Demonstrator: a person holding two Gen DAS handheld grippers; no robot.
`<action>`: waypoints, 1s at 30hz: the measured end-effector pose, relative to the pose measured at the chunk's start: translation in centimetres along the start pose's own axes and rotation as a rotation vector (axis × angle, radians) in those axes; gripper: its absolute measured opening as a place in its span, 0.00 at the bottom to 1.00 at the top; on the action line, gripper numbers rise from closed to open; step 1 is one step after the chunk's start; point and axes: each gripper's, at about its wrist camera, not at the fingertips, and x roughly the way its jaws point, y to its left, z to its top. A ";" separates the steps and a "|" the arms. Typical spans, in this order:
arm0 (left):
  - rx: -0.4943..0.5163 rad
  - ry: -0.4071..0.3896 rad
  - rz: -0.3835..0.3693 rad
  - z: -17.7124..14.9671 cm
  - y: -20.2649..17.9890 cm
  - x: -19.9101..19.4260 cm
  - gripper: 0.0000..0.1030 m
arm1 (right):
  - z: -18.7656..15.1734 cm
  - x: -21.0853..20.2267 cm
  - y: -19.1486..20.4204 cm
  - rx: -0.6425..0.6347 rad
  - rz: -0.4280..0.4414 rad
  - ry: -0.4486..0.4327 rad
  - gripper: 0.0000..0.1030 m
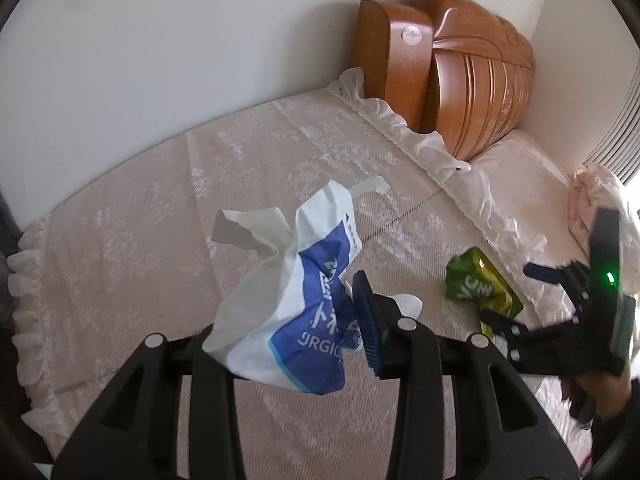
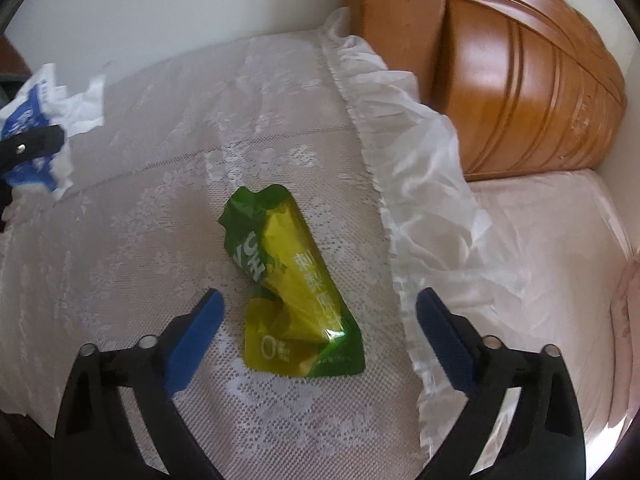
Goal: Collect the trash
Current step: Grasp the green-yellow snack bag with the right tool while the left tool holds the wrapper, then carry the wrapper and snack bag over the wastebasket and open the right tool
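My left gripper (image 1: 352, 312) is shut on a white and blue plastic bag (image 1: 296, 280) and holds it above the lace cover; only its right blue pad shows, the left one is hidden by the bag. The bag also shows at the left edge of the right wrist view (image 2: 36, 120). A crumpled green and yellow snack pouch (image 2: 296, 292) lies on the lace cover (image 2: 160, 220). My right gripper (image 2: 320, 320) is open, its blue pads on either side of the pouch, just above it. In the left wrist view the pouch (image 1: 480, 284) lies next to the right gripper (image 1: 516, 292).
The lace cover with a white ruffled edge (image 2: 420, 168) lies over a flat surface beside a pink bed (image 2: 552, 248). A carved wooden headboard (image 2: 512, 68) stands at the back right. A white wall (image 1: 180, 48) runs behind.
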 end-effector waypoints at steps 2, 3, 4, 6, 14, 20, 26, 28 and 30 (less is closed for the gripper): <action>0.005 0.001 -0.005 -0.8 -0.1 -0.5 0.35 | 0.5 0.3 0.4 -0.032 -0.003 0.002 0.84; 0.008 0.006 -0.011 -1.2 -0.1 -0.6 0.35 | 0.8 0.4 0.5 -0.042 -0.002 0.002 0.79; 0.008 0.008 -0.013 -1.5 -0.1 -0.8 0.35 | 1.0 0.6 0.7 -0.050 0.000 0.005 0.74; 0.010 0.015 -0.017 -1.9 -0.2 -0.9 0.36 | 1.5 1.1 0.9 -0.064 0.012 0.025 0.61; 0.013 0.018 -0.035 -3.0 -0.3 -1.9 0.36 | 1.4 0.8 1.1 -0.034 0.009 0.029 0.48; 0.033 0.016 -0.049 -3.3 -0.4 -2.9 0.36 | 0.6 -2.4 0.7 0.069 0.054 -0.033 0.48; 0.083 0.006 -0.085 -3.9 -1.7 -4.6 0.36 | -1.8 -7.8 1.3 0.157 0.085 -0.127 0.48; 0.108 0.006 -0.110 -4.2 -2.7 -5.3 0.36 | -3.3 -9.5 1.5 0.187 0.090 -0.149 0.48; 0.126 0.007 -0.136 -4.5 -3.6 -5.8 0.36 | -4.9 -10.9 1.5 0.215 0.088 -0.159 0.48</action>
